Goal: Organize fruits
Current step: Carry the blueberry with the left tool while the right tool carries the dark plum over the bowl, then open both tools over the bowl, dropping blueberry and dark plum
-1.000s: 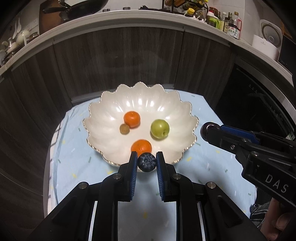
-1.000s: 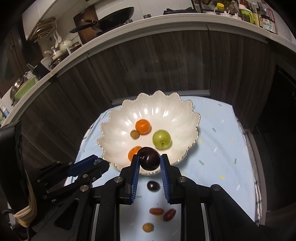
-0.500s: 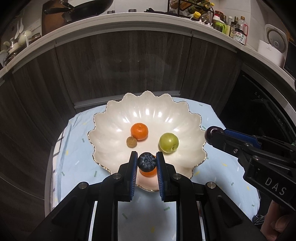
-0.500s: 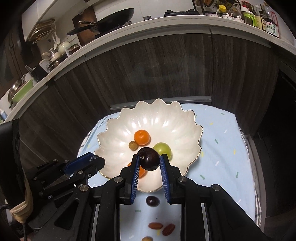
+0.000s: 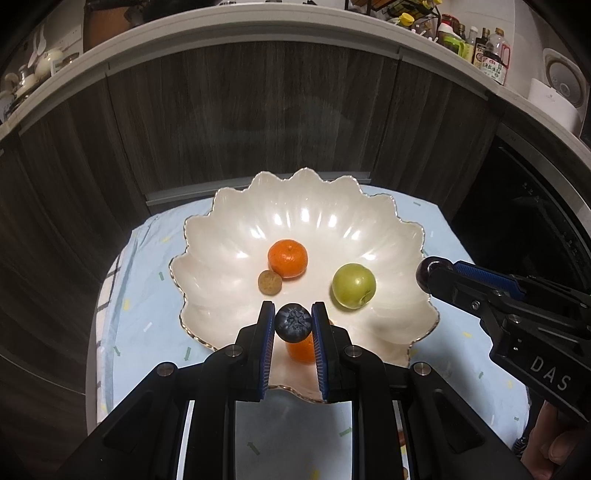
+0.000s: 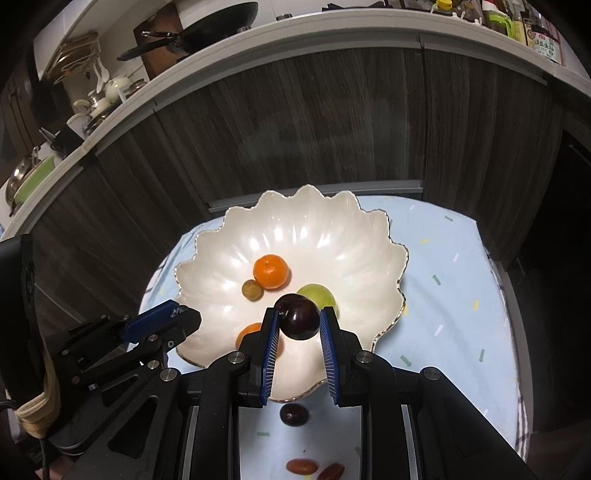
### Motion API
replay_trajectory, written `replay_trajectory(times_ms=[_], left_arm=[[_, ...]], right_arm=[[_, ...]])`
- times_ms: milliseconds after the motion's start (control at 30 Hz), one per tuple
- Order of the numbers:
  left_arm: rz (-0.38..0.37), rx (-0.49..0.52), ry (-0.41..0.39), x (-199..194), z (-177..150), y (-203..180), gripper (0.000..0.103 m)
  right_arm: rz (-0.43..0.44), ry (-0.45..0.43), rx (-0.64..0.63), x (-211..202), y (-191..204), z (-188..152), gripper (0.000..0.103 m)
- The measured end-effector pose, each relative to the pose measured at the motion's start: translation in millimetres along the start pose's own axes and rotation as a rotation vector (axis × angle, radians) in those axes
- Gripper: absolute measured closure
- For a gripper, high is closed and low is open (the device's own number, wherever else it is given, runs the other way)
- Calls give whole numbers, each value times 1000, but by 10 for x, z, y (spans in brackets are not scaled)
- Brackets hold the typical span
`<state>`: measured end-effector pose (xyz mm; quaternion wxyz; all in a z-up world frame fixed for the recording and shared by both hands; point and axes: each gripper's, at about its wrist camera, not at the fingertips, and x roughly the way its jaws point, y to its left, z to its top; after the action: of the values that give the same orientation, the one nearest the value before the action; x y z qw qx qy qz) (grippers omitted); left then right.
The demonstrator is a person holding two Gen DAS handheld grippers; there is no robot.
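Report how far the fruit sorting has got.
Done: two oranges, a green fruit and a small brown fruit lie in the bowl. In hand: left gripper holds a blueberry, right gripper a dark plum, both over the bowl. Left: a dark fruit and two reddish ones on the cloth.

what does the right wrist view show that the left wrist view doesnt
Only the right wrist view: a dark grape and two reddish fruits on the cloth before the bowl, plus a pan on the counter.
Only the left wrist view: the blueberry in the left tool and a white appliance.
Both: bowl, two oranges, green fruit, small brown fruit, and the plum in the right tool.
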<state>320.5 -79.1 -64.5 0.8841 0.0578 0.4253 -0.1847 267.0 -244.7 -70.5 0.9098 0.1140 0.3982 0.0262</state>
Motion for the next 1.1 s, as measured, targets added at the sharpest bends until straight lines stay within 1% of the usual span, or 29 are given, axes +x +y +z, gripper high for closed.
replay_trajectory(times_ms=[367, 800, 867, 900, 933, 967, 1000, 1033, 1067, 1100], left_arm=[[-4, -9, 52, 251, -92, 30, 82], [-9, -23, 98, 415, -204, 45, 82], [-10, -28, 104, 426, -210, 57, 76], [-6, -30, 104, 424, -213, 60, 69], [0, -30, 102, 421, -213, 65, 67], [4, -29, 101, 418, -210, 65, 66], [5, -28, 101, 416, -207, 65, 63], [9, -30, 99, 407, -206, 64, 56], [11, -32, 97, 401, -203, 67, 54], [13, -35, 89, 384, -201, 69, 51]], right_arm=[[-1, 64, 17, 303, -76, -107, 79], [4, 131, 18, 488, -111, -214, 79], [3, 143, 18, 512, -115, -228, 79], [-2, 144, 19, 516, -119, -231, 79], [-6, 143, 18, 514, -120, -232, 78], [-10, 142, 18, 512, -121, -229, 74], [-10, 142, 19, 509, -121, -225, 71], [-13, 138, 20, 502, -122, -219, 66], [-15, 135, 20, 494, -123, -213, 62], [-17, 131, 20, 483, -123, -207, 60]])
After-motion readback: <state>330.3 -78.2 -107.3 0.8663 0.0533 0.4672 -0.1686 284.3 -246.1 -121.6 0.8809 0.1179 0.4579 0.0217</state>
